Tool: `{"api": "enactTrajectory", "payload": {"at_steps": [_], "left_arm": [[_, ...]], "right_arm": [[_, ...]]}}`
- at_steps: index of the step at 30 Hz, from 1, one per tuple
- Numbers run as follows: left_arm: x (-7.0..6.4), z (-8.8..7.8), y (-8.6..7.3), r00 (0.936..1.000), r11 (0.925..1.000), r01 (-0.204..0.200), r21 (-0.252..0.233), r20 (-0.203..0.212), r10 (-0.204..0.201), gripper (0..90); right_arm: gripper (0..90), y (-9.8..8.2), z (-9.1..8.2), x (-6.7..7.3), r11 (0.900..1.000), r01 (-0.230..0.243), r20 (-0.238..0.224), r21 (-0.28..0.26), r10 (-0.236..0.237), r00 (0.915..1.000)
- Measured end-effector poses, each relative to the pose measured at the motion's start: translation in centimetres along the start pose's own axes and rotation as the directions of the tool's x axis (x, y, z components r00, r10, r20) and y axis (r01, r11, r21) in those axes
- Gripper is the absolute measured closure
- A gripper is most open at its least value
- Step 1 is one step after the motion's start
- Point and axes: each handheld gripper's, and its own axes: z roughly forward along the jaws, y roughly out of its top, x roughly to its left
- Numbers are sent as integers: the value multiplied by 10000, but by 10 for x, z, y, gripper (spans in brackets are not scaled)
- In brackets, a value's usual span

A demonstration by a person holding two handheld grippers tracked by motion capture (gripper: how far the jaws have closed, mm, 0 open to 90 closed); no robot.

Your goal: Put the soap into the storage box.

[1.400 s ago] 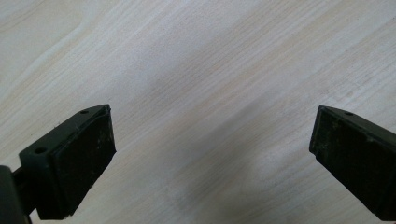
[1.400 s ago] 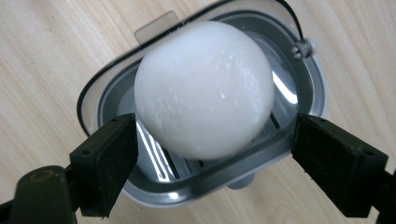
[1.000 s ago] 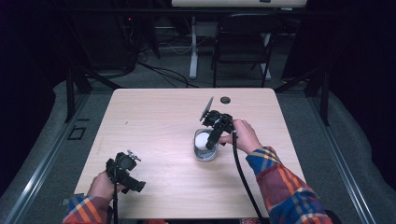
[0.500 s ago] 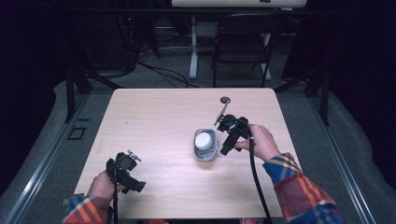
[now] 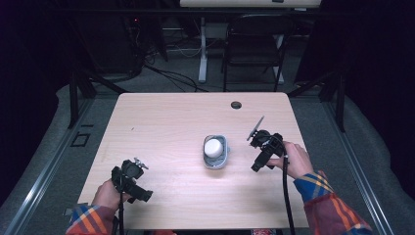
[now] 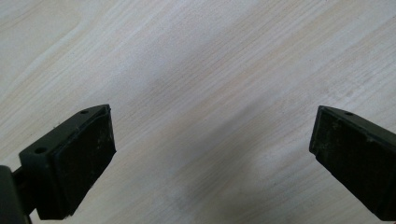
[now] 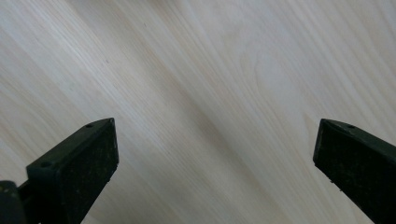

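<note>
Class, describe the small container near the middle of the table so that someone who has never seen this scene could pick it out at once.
Start at the light wooden table and look near its middle, slightly right of centre. There sits a small grey container with a round white item in it. It lies left of the right tool, apart from it, and it is pale, unlike the small dark hole near the table's far edge.

A small grey rounded tray (image 5: 216, 161) holding a white round-topped object (image 5: 213, 146) is seen mid-table, slightly toward the right edge.
</note>
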Motion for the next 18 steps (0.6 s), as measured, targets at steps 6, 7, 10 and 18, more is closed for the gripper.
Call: {"api": "enactTrajectory", "payload": {"at_steps": [6, 7, 10, 18], "left_arm": [[0, 0, 0, 10000, 10000, -16, 3, 17, 16, 0], [0, 0, 0, 10000, 10000, -20, 2, 16, 20, 0], [0, 0, 0, 10000, 10000, -37, 13, 7, 37, 0], [0, 0, 1, 10000, 10000, -70, 58, 47, 69, 0]], "right_arm": [[0, -28, 10, -7, 9990, -432, -10, 75, 432, 9991], [0, -33, 11, -8, 9987, -459, 0, 219, 459, 9989], [0, -46, 19, -9, 9964, -847, -163, -9, 847, 9963], [0, -53, 37, -14, 9947, -828, -212, 608, 842, 9962]]}}
